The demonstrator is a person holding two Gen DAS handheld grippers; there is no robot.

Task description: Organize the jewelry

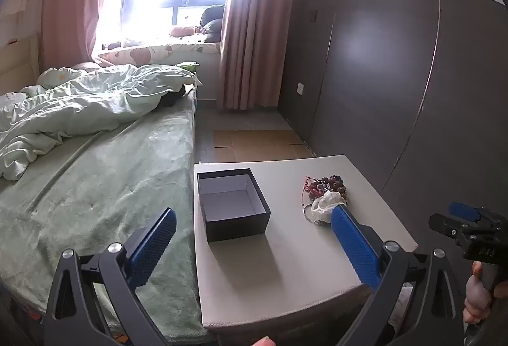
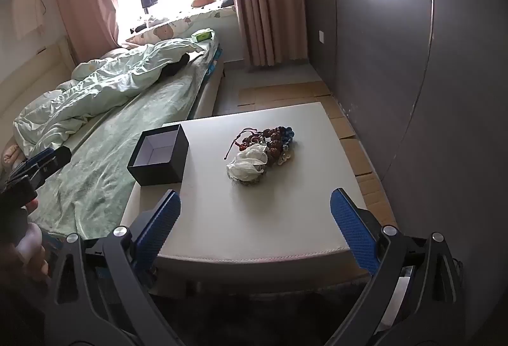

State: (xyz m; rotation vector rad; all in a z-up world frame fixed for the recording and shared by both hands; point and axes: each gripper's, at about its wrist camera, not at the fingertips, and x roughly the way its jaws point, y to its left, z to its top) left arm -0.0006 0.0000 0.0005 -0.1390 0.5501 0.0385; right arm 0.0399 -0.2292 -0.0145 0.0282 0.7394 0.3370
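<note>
An open dark box (image 1: 233, 204) (image 2: 160, 153) with a pale inside stands empty on the left part of a white table (image 1: 285, 257) (image 2: 254, 219). A heap of jewelry (image 1: 327, 187) (image 2: 270, 139), red-brown and blue beads with a white cloth pouch (image 2: 249, 163) in front, lies to the right of the box. My left gripper (image 1: 254, 215) is open and empty, above the table's near left part. My right gripper (image 2: 255, 196) is open and empty, above the table's front edge, short of the heap. It shows at the right edge of the left wrist view (image 1: 463, 219).
A bed (image 1: 95, 171) with green sheets and a rumpled duvet adjoins the table's left side. A dark wardrobe wall (image 2: 397, 60) runs along the right. Cardboard sheets (image 1: 257, 142) lie on the floor beyond the table. Pink curtains frame a bright window.
</note>
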